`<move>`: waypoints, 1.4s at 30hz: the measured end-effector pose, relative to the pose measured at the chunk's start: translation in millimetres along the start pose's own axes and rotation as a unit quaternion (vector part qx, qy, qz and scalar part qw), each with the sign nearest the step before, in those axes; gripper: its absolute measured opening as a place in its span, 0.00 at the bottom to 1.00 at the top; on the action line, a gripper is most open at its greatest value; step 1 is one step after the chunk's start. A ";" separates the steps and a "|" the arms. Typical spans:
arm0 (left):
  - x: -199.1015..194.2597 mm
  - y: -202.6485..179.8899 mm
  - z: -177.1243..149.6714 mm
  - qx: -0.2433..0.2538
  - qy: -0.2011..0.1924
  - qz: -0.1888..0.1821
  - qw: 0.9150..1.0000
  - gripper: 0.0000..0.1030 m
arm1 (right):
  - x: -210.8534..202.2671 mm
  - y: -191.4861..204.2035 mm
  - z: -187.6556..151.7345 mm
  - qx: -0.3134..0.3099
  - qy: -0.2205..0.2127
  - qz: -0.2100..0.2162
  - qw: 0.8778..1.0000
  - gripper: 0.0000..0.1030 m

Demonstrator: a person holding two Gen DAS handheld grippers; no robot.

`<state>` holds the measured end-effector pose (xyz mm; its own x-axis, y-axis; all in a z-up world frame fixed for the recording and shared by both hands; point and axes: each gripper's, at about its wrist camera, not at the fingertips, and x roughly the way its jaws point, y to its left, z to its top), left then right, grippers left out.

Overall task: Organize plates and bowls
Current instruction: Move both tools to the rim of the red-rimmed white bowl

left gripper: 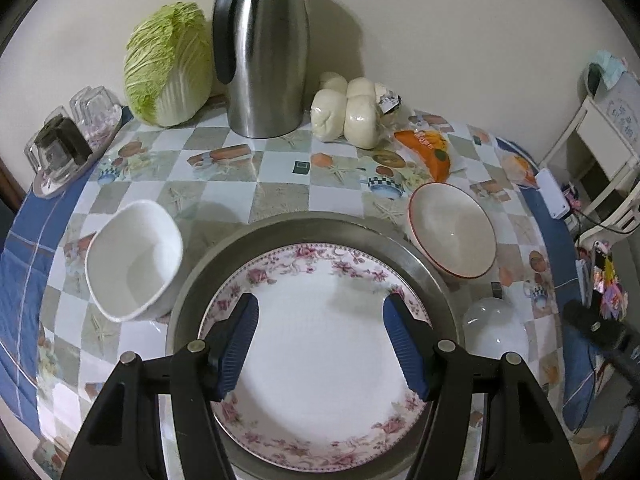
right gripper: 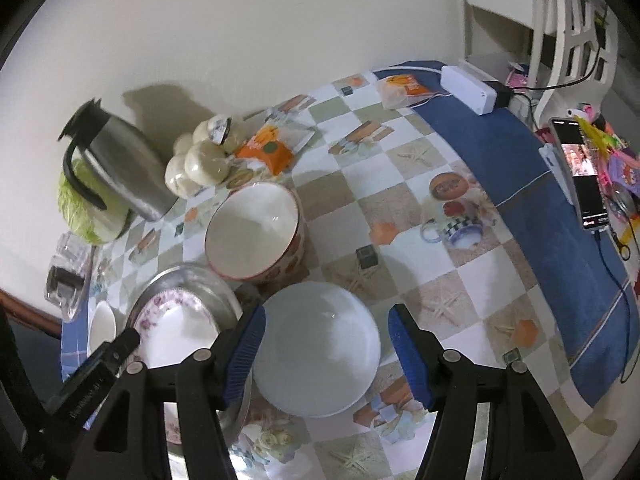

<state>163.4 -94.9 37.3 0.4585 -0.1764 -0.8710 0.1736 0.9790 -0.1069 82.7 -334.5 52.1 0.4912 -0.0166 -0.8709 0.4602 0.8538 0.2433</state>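
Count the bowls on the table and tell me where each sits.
3: a square white bowl left of the metal tray, a red-rimmed bowl at its far right, a round white bowl at its near right.

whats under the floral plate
The floral plate sits inside a round metal tray, whose rim shows all around it. The tray's floor is covered by the plate, so anything beneath cannot be seen.

No text can be read with certainty. White lettering is seen on the left gripper's black body (right gripper: 86,394), and printing on the orange packet (right gripper: 266,148), both too blurred.
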 end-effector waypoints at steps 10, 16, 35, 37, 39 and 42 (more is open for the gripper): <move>18.6 -3.9 27.6 0.031 0.025 0.030 0.999 0.64 | -1.8 10.1 39.3 -0.023 0.005 -0.012 1.000 0.66; 36.9 -1.5 37.0 0.009 0.051 -0.013 0.999 0.65 | 14.5 9.0 55.4 -0.017 0.023 -0.003 1.000 0.66; 58.1 -14.7 87.9 -0.021 0.122 -0.068 0.990 0.66 | 25.3 8.9 108.9 -0.040 0.062 0.003 0.997 0.73; 55.3 -21.8 96.4 -0.016 0.120 -0.072 0.990 0.66 | 31.9 16.3 110.9 -0.046 0.063 -0.001 0.997 0.73; 53.7 -28.5 102.7 -0.008 0.120 -0.069 0.990 0.66 | 42.1 22.1 109.8 -0.051 0.069 -0.004 0.996 0.73; 48.5 -41.4 114.0 0.012 0.115 -0.054 0.992 0.66 | 59.5 27.4 105.6 -0.052 0.088 0.001 0.995 0.73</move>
<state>277.8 -155.6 54.1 0.2258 -0.2504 -0.9414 0.2322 0.9524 -0.1976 202.6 -367.1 52.1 0.3505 0.0685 -0.9341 0.3752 0.9035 0.2070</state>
